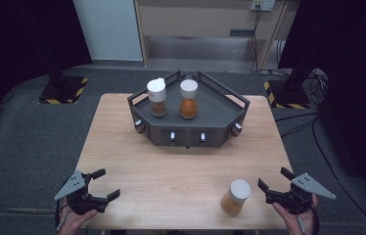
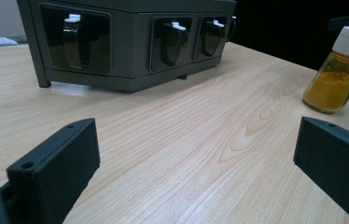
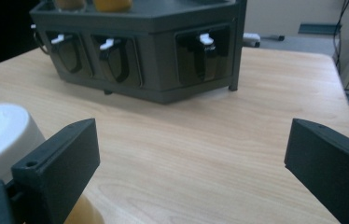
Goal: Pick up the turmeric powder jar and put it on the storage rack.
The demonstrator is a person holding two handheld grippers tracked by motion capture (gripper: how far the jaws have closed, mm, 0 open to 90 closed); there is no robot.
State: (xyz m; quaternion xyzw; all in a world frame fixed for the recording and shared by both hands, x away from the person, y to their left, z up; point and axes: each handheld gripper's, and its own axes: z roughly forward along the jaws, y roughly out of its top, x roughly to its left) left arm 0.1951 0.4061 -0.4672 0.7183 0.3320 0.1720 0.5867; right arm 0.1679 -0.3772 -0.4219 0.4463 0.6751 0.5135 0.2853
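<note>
A dark grey angular rack (image 1: 216, 111) stands at the table's far middle, with two white-lidded spice jars on top: one with brown contents (image 1: 157, 97) and one with orange contents (image 1: 189, 99). A third orange jar (image 1: 236, 197) stands upright near the front right edge. My right gripper (image 1: 272, 177) is open just right of that jar, apart from it. In the right gripper view the jar's white lid (image 3: 0, 135) shows beside the left jaw, outside the gap of the gripper (image 3: 191, 140). My left gripper (image 1: 109, 183) is open at the front left, nothing between its jaws (image 2: 196, 140).
The rack's front faces (image 2: 130, 42) carry several dark recesses with small white-tipped levers (image 3: 112, 44). The light wooden table (image 1: 171, 166) stretches bare between the rack and the grippers. Black stands with striped bases (image 1: 63, 90) and cables (image 1: 313, 83) sit on the floor beyond.
</note>
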